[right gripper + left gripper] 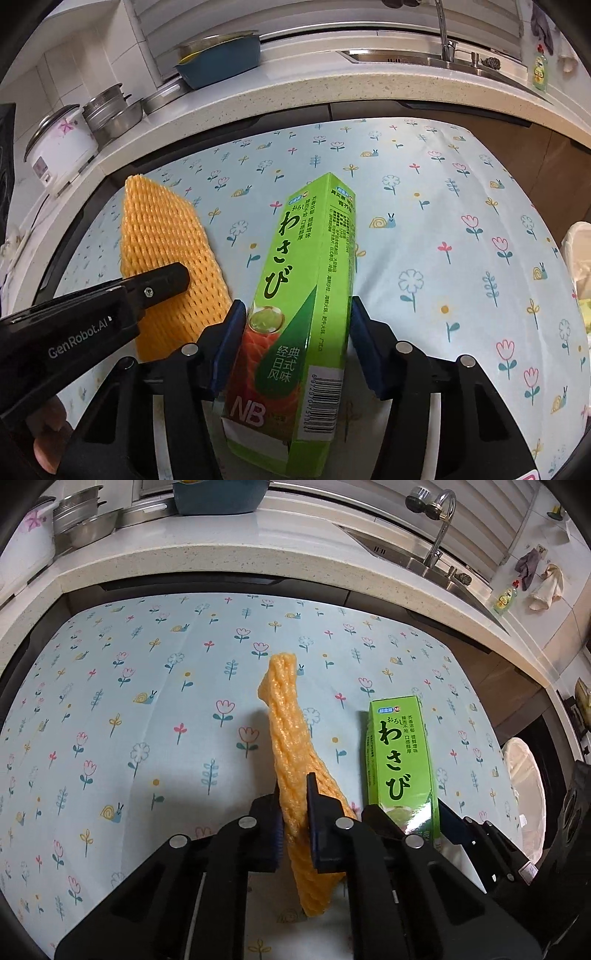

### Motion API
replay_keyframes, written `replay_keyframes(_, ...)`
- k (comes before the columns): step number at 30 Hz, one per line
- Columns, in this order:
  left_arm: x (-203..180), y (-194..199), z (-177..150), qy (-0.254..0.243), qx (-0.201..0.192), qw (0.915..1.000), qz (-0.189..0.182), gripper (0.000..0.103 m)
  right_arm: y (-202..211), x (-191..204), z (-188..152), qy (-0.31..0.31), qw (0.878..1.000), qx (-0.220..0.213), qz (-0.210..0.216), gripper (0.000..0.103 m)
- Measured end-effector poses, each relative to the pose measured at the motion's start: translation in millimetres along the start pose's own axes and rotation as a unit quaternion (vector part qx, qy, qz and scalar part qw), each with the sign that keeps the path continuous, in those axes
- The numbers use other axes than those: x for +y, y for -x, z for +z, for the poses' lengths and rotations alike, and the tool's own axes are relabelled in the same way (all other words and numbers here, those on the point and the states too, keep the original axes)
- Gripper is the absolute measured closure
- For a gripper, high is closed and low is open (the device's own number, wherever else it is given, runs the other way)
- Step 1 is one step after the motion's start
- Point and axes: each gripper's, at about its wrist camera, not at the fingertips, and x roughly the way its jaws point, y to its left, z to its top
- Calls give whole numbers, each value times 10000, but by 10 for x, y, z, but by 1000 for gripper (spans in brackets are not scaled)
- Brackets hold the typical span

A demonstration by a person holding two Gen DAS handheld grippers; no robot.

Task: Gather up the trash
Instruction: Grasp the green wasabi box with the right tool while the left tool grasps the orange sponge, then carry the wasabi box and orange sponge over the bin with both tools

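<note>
Both loads lifted over the table [110, 701]: left gripper [295, 834] clamped on net [288, 738], right gripper [295, 347] on box [306, 280] (long axes pointing forward); white bin [524, 797] rightward, nearer right.

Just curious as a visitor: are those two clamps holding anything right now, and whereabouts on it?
Left tool pinches the orange foam fruit net near its lower end. Right tool clamps the green wasabi box across its lower half.

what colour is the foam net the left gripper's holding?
Orange foam net, clamped in the left gripper; the right wrist view shows it best.
</note>
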Motion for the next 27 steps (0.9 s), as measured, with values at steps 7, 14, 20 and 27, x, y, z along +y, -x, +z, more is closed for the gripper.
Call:
replay_keyframes(7,-116,210,-137,-152,-75,9998,86,93,172,-82,-161,-39,9999,19,-144,53)
replay_keyframes(14,-336,423,-290,-337,-157,9993,55,93,518,-407,-324,-463,9983,-176,-298,55)
replay_keyframes(20,-655,568,-387,-571,-250,9980,-49,94,859,-725,-378,-733,9961,-335,-352,82)
replay_keyframes(27,-962,680,-496,-762,-295,9966,-128,94,1014,-964,-538,-835,9957,-227,-319,82)
